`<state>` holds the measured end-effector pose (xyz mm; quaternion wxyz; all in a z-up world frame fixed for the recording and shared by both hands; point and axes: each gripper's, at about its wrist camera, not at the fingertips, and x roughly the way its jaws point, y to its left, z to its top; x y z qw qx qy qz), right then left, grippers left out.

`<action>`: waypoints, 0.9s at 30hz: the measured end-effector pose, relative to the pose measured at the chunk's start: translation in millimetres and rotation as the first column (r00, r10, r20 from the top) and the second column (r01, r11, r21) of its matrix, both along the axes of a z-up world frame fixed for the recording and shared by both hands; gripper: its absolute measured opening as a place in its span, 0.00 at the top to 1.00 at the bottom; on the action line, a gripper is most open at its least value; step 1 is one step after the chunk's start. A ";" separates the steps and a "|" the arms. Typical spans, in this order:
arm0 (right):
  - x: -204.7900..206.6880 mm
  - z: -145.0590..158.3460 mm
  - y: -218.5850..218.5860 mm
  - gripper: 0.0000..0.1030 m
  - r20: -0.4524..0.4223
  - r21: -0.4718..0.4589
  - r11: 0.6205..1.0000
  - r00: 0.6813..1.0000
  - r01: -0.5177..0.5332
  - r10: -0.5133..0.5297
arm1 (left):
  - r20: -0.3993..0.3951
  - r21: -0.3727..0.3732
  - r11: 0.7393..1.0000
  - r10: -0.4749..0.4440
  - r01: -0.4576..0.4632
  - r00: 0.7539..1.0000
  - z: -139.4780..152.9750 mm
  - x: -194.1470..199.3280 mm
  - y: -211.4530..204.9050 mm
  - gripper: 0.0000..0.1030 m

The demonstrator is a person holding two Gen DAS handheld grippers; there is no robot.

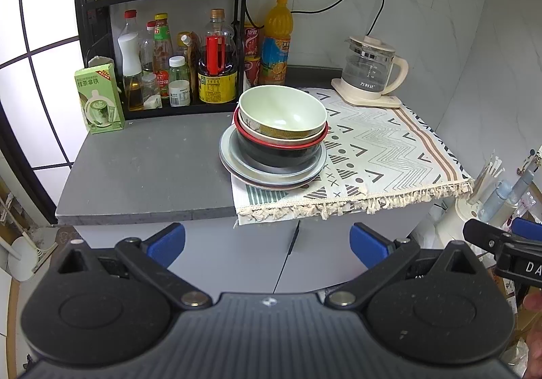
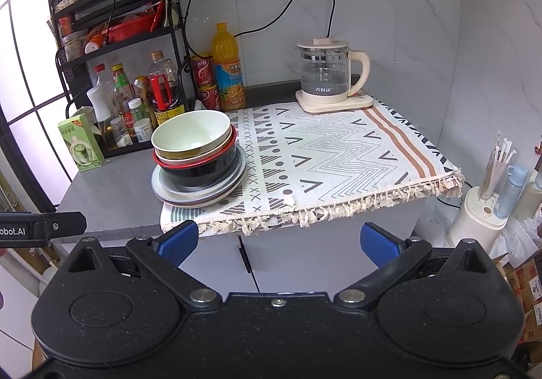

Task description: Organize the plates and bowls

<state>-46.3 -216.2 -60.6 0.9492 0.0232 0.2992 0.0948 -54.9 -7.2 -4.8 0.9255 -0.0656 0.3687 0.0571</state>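
Reaching ahead with the left gripper and right gripper, both spread wide and empty, take the pale green bowl topping the stack on the patterned cloth; lift straight up.

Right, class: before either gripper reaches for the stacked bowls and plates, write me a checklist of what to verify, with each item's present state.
1. Left gripper jaws open, nothing held: ok.
2. Right gripper jaws open, nothing held: ok.
3. Pale green ceramic bowl on top of the stack sits level: not ok, it tilts.
4. Grey round plates lie fully on the patterned fringed cloth: not ok, they overhang onto the grey countertop.
5. Free cloth for setting pieces down: ok.
6. Glass electric kettle stands apart from the stack: ok.
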 end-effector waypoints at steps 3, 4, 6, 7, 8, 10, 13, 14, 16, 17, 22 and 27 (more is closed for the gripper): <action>-2.6 0.3 -0.1 0.00 0.000 0.000 1.000 1.000 0.003 -0.003 | 0.002 -0.001 1.000 0.000 0.000 1.000 0.2 -0.5 -0.5 0.01; -2.6 0.3 -0.1 0.00 0.000 -0.001 1.000 1.000 0.004 -0.004 | 0.002 -0.002 1.000 0.001 -0.001 1.000 0.1 -0.8 -0.6 0.01; -3.9 0.5 0.2 0.00 0.002 -0.002 1.000 1.000 0.006 -0.006 | 0.003 -0.002 1.000 0.000 0.000 1.000 0.1 -0.9 -0.4 0.01; -4.2 0.8 0.2 0.00 0.003 -0.003 1.000 1.000 0.006 -0.006 | 0.003 -0.002 1.000 0.000 0.000 1.000 0.1 -1.2 -0.6 0.01; -3.9 0.2 0.2 0.00 0.002 -0.002 1.000 1.000 0.006 -0.006 | 0.003 -0.002 1.000 0.000 0.000 1.000 0.1 -1.6 -1.0 0.01; -4.2 0.5 0.0 0.00 0.004 -0.003 1.000 1.000 0.005 -0.005 | 0.003 -0.001 1.000 -0.001 0.001 1.000 0.2 -1.6 -1.2 0.01; -5.4 0.9 -0.6 0.00 0.005 -0.004 1.000 1.000 0.006 -0.006 | 0.004 -0.001 1.000 -0.003 0.003 1.000 0.7 -2.1 -2.5 0.01; -5.7 1.2 -1.0 0.00 0.006 -0.003 1.000 1.000 0.005 -0.005 | 0.004 -0.002 1.000 -0.003 0.003 1.000 1.2 -2.0 -2.8 0.01; -5.7 1.2 -1.5 0.00 0.006 -0.003 1.000 1.000 0.006 -0.006 | 0.002 -0.003 1.000 -0.004 0.004 1.000 1.2 -2.0 -2.7 0.01; -5.9 0.9 -1.2 0.00 0.007 -0.003 1.000 1.000 0.006 -0.006 | 0.001 -0.003 1.000 -0.004 0.004 1.000 2.0 -1.6 -3.6 0.01; -5.6 1.4 -1.2 0.00 0.007 -0.004 1.000 1.000 0.006 -0.006 | 0.002 0.002 1.000 -0.008 0.008 1.000 2.9 -1.6 -5.0 0.01; -5.9 1.9 -2.1 0.00 0.008 -0.003 1.000 1.000 0.005 -0.005 | 0.003 0.000 1.000 -0.005 0.005 1.000 3.0 -1.3 -5.4 0.01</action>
